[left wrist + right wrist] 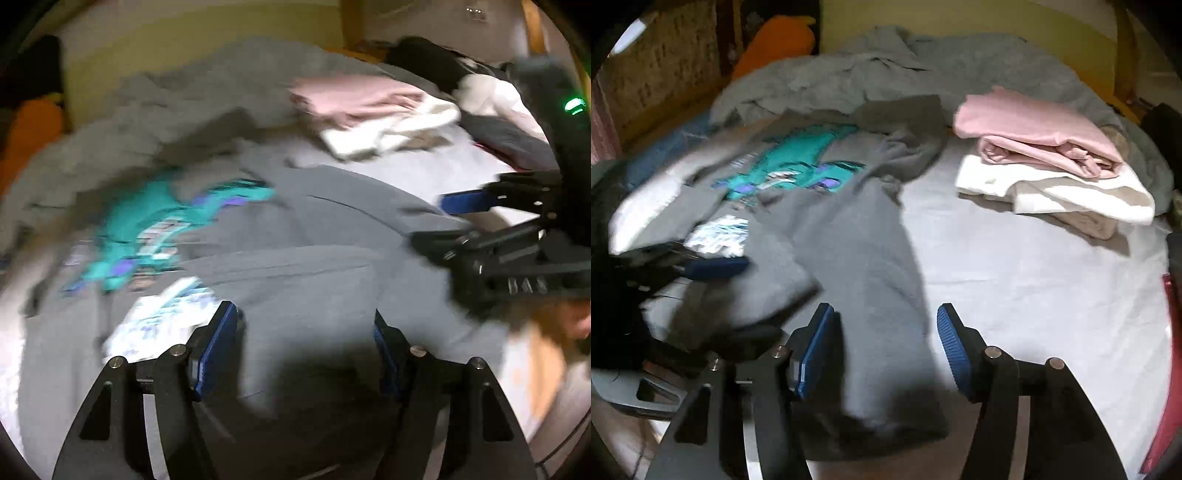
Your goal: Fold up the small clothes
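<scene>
Sweatshirt [849, 236], grey, half-folded on bed [1034, 280]; pink and white pieces [1045, 162] already stacked. Left gripper [306, 332] and right gripper [882, 332]: fingers released, grasping nothing.

Folded stack [1052, 162] R of sweatshirt [849, 229]

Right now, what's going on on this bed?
A person with a gripper in each hand is folding a grey printed sweatshirt spread on the bed sheet. The left gripper and right gripper both hover open over it, gripping nothing. Folded pink and white clothes sit stacked nearby.
</scene>
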{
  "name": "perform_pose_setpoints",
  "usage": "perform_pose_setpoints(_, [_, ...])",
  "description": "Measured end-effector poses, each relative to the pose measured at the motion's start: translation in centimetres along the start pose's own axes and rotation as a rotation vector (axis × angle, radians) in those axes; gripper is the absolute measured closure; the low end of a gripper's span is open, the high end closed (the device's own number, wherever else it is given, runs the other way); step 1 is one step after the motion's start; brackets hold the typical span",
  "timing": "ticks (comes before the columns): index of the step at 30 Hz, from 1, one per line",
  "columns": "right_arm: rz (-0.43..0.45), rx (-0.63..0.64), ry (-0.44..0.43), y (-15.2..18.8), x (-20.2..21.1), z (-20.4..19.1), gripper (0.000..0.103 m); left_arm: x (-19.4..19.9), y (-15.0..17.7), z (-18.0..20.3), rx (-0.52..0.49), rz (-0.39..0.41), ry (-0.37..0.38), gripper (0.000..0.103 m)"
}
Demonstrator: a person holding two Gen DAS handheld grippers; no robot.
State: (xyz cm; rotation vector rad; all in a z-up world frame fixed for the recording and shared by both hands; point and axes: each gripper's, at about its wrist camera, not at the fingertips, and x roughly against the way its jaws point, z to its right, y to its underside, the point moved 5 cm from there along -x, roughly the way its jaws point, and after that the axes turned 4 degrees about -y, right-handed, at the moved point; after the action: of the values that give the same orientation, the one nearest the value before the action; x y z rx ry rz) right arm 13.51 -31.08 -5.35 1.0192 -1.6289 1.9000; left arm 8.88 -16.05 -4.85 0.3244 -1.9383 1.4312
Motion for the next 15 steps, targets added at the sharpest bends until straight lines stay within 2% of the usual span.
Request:
perform_pose_setpoints(2, [-0.012,-0.057,0.001,0.7,0.1,1.6,0.043,0.8,0.6,-1.9,0.043,0.006,-0.104,0.035])
perform_pose_setpoints(7, [0.054,-0.167,0.094,1.1,2.7,5.0,0.043,2.3,2.2,-5.0,0.130,-0.006,-0.190,0.036])
perform_pose_setpoints(8, [0.076,-0.186,0.098,1.2,3.5,5.6,0.043,2.4,2.4,-5.2,0.144,-0.006,-0.175,0.037])
perform_pose_setpoints(11, [0.120,-0.194,0.046,1.2,5.3,6.0,0.043,2.5,2.4,-4.9,0.184,-0.002,-0.032,0.037])
perform_pose_setpoints(13, [0.122,-0.148,-0.078,1.7,6.3,4.9,0.043,2.2,2.2,-4.4,0.207,-0.012,0.065,0.037])
perform_pose_setpoints(15, [0.116,-0.105,-0.138,2.6,6.8,3.8,0.043,1.5,2.1,-3.8,0.239,-0.041,0.151,0.037])
